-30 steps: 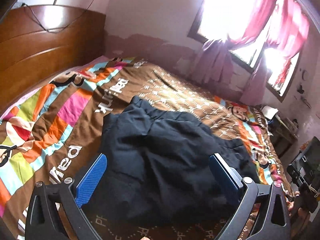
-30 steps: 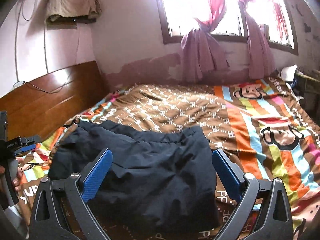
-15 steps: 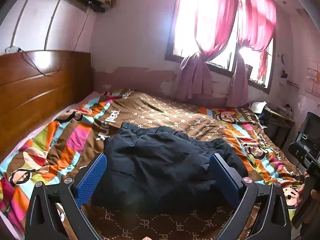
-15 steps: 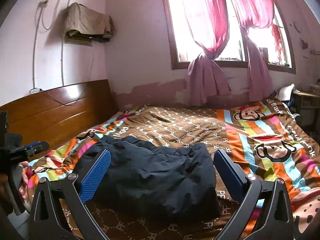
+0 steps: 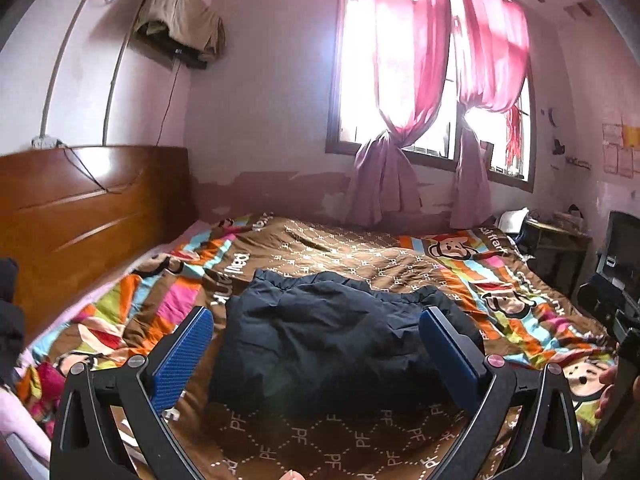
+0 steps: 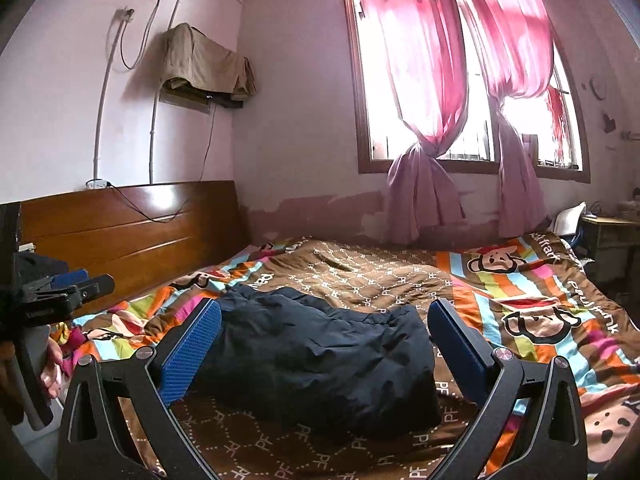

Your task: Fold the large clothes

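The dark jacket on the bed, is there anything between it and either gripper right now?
Nothing visible. The dark jacket lies alone on the patterned bedspread, and only bare bedspread separates it from the open left gripper and the open right gripper. Neither touches it.

Left view: from my left hand-held gripper (image 5: 316, 344), near the bed's (image 5: 360, 256) front edge, facing the window (image 5: 400, 80).
Right view: likewise.
Shared: bed, headboard (image 6: 132, 220), window.

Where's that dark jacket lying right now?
The dark jacket lies bundled on the colourful bedspread, centred in both wrist views, between the wooden headboard on the left and the pink-curtained window beyond.
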Motion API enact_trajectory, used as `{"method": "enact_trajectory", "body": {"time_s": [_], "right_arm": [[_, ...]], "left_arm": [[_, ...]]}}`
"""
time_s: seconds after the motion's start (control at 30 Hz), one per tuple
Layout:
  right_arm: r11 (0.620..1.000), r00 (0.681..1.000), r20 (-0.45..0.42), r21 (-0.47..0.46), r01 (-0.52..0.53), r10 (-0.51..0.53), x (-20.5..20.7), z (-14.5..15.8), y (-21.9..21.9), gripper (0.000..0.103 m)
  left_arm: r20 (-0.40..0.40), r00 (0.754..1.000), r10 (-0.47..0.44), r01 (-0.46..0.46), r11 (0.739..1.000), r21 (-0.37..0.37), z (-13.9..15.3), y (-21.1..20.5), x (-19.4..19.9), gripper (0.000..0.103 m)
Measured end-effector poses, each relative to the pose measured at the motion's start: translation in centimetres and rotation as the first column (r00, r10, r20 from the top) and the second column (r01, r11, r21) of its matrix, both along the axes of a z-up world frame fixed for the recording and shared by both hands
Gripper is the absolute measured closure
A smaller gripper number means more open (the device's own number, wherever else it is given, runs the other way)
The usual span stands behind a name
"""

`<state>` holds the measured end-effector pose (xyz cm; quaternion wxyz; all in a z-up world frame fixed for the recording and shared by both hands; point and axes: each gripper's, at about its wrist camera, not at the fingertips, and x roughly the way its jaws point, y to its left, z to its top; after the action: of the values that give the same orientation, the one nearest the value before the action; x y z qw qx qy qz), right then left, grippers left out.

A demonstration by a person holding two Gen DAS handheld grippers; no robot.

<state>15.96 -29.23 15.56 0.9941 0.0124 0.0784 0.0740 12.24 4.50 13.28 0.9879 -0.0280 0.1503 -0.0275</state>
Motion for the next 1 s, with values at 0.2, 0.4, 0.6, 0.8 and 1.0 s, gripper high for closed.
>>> {"method": "enact_trajectory", "body": {"time_s": [0.2,0.4,0.6,0.8,1.0], "right_arm": [[1.0,1.0,0.011,0.03,-0.006,0.006,-2.8,-0.6,0.2,0.001],[0.999,1.0,0.021,0.038,-0.007,0.007,-5.1,-1.1,0.0,0.001],[0.999,1.0,0.022,0.05,0.002,-0.003,-6.8,-1.8,0.1,0.001],[0.999,1.0,0.012,0.04,0.003,-0.004,-7.3,-2.7,0.5,0.001],[0.999,1.0,-0.014,0.032,-0.001,0.002,-7.4,-4.3,1.1,0.001]], "left_arm": [[0.017,1.0,-0.01,0.009,0.999,0.039,0.1,-1.0,-3.0,0.0],[0.021,1.0,-0.017,0.017,0.999,0.034,-0.5,-1.4,-5.7,0.0],[0.014,1.0,-0.003,0.003,1.0,0.011,-1.7,-1.1,-7.2,0.0],[0.015,1.0,0.017,-0.018,0.998,0.067,-2.8,-1.5,-8.5,0.0],[0.003,1.0,0.015,-0.016,0.998,0.056,-4.4,-1.5,-9.1,0.0]]}}
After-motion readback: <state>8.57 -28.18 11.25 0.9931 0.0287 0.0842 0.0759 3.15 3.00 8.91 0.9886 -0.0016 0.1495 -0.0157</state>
